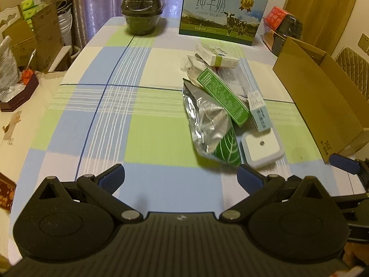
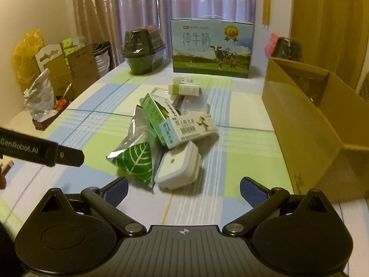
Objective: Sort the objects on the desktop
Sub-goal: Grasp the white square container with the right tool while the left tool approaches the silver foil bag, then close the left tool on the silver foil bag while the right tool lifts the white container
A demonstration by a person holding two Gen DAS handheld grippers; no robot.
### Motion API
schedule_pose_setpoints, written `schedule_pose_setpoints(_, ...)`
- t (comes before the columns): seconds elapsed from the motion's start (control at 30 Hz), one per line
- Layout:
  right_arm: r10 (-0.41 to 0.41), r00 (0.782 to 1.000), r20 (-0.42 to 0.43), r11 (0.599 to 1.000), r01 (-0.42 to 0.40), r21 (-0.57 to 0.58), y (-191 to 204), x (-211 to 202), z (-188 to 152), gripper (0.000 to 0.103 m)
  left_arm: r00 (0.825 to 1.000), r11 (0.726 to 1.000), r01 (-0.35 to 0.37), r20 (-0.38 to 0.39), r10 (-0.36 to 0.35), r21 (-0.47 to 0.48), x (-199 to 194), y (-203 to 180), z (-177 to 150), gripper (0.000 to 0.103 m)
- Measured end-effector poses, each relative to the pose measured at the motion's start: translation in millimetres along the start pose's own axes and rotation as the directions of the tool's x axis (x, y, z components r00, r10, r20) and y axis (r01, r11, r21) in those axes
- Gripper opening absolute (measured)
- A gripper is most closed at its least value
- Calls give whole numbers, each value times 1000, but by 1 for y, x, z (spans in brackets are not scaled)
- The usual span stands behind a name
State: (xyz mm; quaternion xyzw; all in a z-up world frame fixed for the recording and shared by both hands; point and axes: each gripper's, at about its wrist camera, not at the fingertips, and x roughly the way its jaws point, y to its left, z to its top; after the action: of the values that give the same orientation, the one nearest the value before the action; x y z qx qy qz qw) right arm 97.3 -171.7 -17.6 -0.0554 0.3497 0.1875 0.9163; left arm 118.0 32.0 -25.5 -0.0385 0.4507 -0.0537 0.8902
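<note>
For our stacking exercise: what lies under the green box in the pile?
The green box leans on the silver foil bag, with a clear plastic packet behind. Whatever lies beneath its middle is covered.

Both grippers, left gripper point(image 1: 181, 176) & right gripper point(image 2: 183, 190): black ribbed body w/ round housings, silver pivot screws, blue finger pads, white "GenRobot.AI" lettering.

On the checked table point(image 1: 143, 124) I count one pile: one foil pouch point(image 2: 133, 154), one white square case point(image 2: 178, 167), one green carton point(image 1: 222, 95), one pale blue carton point(image 1: 259, 112), one white carton point(image 1: 218, 56) at the far end. Far off stand one milk box point(image 2: 211, 48) and one dark bowl point(image 1: 141, 9); right, one open cardboard box point(image 2: 306, 120).
</note>
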Motion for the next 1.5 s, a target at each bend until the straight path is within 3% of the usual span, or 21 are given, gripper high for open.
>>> schedule_pose_setpoints(0.07, -1, 1000, 4, 1000, 1, -8, 2, 10, 1, 101, 1000, 1000, 11, -3, -11, -4, 8, 2, 5, 102)
schedule_pose_setpoints(0.2, -7, 1000, -5, 999, 7, -37, 5, 32, 2, 84, 999, 999, 32, -3, -32, -4, 23, 7, 15, 102)
schedule_pose_setpoints(0.6, -31, 998, -58, 994, 25, -108, 10, 81, -4, 74, 995, 995, 97, -8, -97, 17, 59, 6, 35, 102)
schedule_pose_setpoints(0.77, -38, 999, -39, 993, 33, -117, 1, 82, -5, 62, 991, 991, 134, -14, -133, 27, 71, -2, 41, 102)
schedule_pose_setpoints(0.83, -31, 999, -17, 993, 29, -110, -4, 77, -3, 41, 990, 989, 144, -16, -144, 37, 78, -8, 45, 102)
schedule_pose_setpoints(0.9, -37, 999, -23, 994, 34, -107, -9, 75, -2, 36, 987, 986, 160, -29, -159, 47, 87, -15, 49, 102)
schedule_pose_setpoints(1.1, -15, 999, -36, 996, 11, -89, -16, 75, -1, 37, 981, 982, 181, -84, -175, 60, 115, -28, 58, 101)
schedule_pose_setpoints(1.17, -17, 999, -37, 996, 13, -89, -17, 75, -2, 42, 981, 983, 172, -98, -165, 68, 122, -30, 60, 101)
schedule_pose_setpoints(1.23, -26, 999, -44, 996, 22, -86, -19, 76, -5, 59, 980, 983, 168, -121, -157, 79, 130, -32, 61, 94)
schedule_pose_setpoints(1.4, -13, 999, -38, 998, 11, -69, -21, 76, -6, 62, 972, 977, 196, -151, -182, 82, 135, -30, 59, 63)
schedule_pose_setpoints(1.5, -5, 1000, -27, 998, 3, -68, -19, 75, -3, 62, 974, 979, 184, -148, -171, 83, 126, -27, 55, 54)
